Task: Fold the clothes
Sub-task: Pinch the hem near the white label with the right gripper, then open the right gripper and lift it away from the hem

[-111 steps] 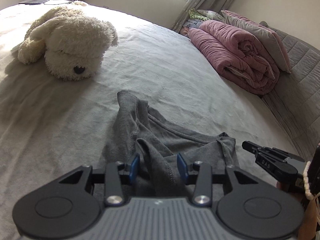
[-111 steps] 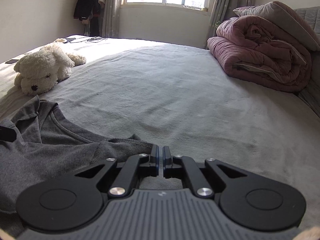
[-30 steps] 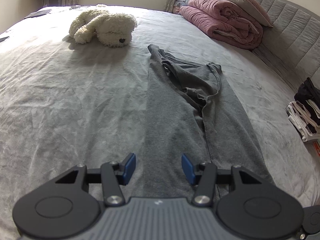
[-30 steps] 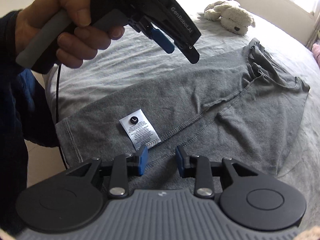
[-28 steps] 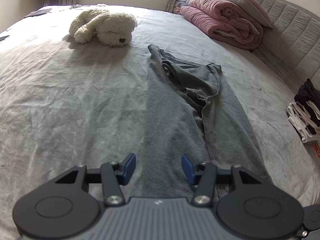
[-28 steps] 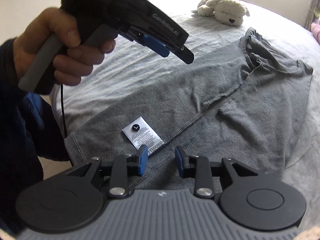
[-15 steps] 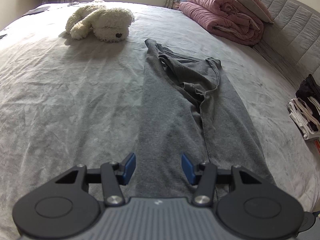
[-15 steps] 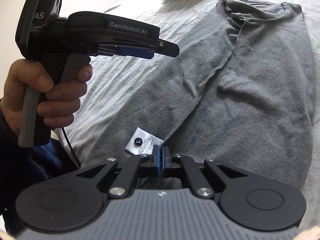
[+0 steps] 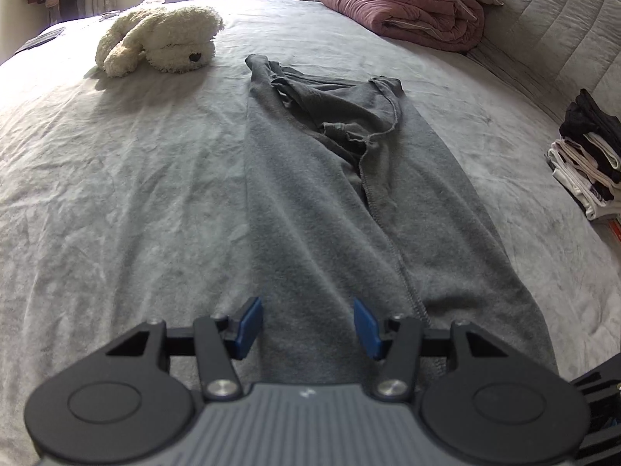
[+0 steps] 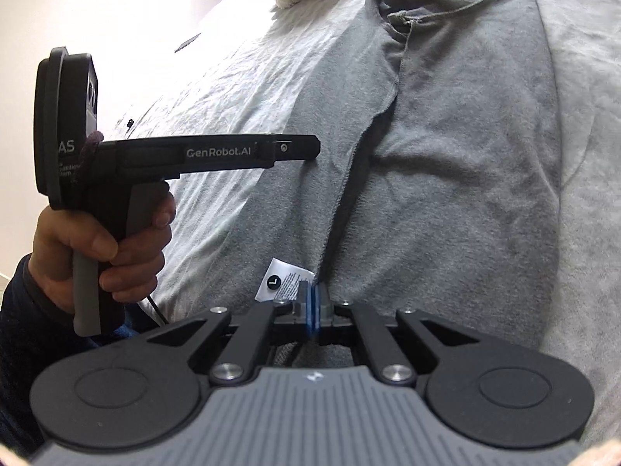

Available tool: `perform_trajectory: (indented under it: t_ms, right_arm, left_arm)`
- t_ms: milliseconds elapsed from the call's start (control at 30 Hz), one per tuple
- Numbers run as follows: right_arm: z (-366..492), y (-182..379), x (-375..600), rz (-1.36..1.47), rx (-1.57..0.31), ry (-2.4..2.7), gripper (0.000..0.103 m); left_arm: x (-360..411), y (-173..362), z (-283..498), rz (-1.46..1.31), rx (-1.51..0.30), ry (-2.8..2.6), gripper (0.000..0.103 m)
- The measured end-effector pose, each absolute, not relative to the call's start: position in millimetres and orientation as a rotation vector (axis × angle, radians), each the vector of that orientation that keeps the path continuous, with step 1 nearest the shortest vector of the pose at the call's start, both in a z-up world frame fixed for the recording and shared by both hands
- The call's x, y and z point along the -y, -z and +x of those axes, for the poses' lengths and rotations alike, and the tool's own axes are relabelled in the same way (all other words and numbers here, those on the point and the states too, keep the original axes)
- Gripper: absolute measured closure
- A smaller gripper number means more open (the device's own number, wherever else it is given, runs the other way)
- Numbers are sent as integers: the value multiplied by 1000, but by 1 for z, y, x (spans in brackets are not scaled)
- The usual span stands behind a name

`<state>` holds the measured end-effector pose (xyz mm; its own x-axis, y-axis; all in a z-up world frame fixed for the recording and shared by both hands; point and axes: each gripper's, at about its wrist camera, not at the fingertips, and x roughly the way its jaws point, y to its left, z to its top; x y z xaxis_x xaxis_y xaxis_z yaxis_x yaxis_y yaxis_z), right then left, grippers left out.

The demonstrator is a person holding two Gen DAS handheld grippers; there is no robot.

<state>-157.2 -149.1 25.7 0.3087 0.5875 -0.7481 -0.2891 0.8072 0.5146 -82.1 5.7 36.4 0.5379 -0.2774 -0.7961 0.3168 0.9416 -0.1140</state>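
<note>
1. My right gripper (image 10: 313, 306) has its blue fingers (image 10: 308, 303) pressed together with no gap, pinching the near hem of the grey T-shirt (image 10: 458, 178) right where the seam runs down to the edge.
2. Just beside those fingers, on the T-shirt's hem, sits the white care label (image 10: 285, 280) with its black dot, touching the left finger.
3. My left gripper (image 9: 306, 328) has its fingers (image 9: 248, 326) about half spread; they have just eased a little wider. They hover over the near end of the T-shirt, with grey cloth showing in the gap, but the pads press on nothing.
4. From the right wrist view, a hand (image 10: 104, 240) grips the left gripper's handle off the T-shirt's left edge, the fingers pointing across toward the cloth.
5. The T-shirt lies lengthwise on the grey bed (image 9: 116, 178), folded into a long strip, with the collar and bunched sleeve at its far end.
6. Beyond the T-shirt's collar, to the left, lies a cream plush dog (image 9: 163, 39).
7. Further past the T-shirt, to the right, a rolled pink quilt (image 9: 407, 11) rests against the headboard (image 9: 562, 27).
8. To the T-shirt's right, at the bed's edge, is a stack of folded clothes (image 9: 590, 159).
</note>
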Motion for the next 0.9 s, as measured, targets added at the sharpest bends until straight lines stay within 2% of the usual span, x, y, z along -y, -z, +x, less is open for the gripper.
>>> perform_trajectory:
  t_ms: [400,500,800,900]
  right_arm:
    - [-160,-24,145,239,-1085,-592,95]
    - [-163,-32,148,191,-1013,-564,89]
    - [-141,-38,152,225,-896,-532,89]
    - [-136,-36,136,158,-870,-562,89]
  left_arm:
    - [-4,-32,-91,151,-934,347,46]
    - [-7,-31,-94,149,-934,349,45]
    - [-14,-33,-100,91,-931,374,45]
    - [-13,-31,-101,91,-931,373,45]
